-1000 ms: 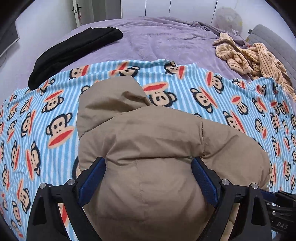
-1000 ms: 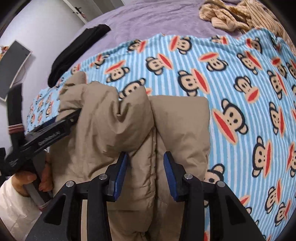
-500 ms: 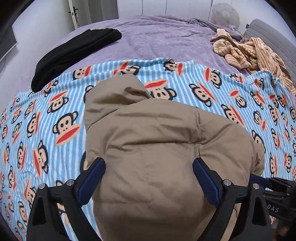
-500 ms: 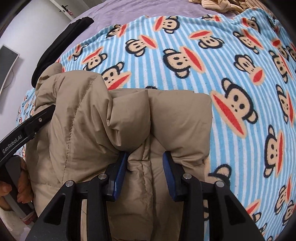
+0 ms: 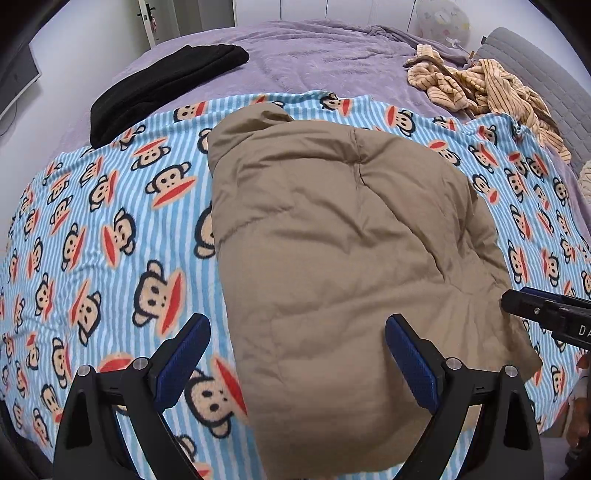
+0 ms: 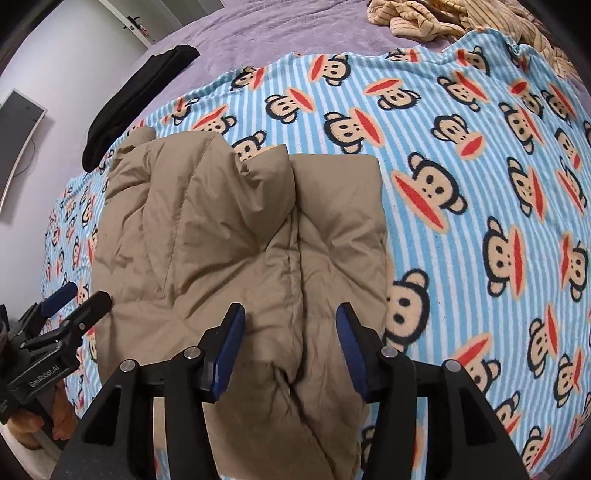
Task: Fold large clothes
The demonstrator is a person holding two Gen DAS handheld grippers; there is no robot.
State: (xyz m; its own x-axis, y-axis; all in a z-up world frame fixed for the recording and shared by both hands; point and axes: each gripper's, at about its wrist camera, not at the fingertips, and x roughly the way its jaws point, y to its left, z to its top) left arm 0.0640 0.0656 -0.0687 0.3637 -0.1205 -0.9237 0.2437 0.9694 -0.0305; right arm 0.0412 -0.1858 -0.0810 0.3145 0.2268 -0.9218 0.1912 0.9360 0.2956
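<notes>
Jacket (image 6: pixel 236 236) now below released hand-held gripper (image 6: pixel 290 349)

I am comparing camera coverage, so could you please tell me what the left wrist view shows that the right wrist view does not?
Only the left wrist view shows the grey headboard and a pale round cushion. Only the right wrist view shows a hand under the left tool. Both show the folded tan jacket, the monkey blanket, the black garment and the striped clothes.
</notes>
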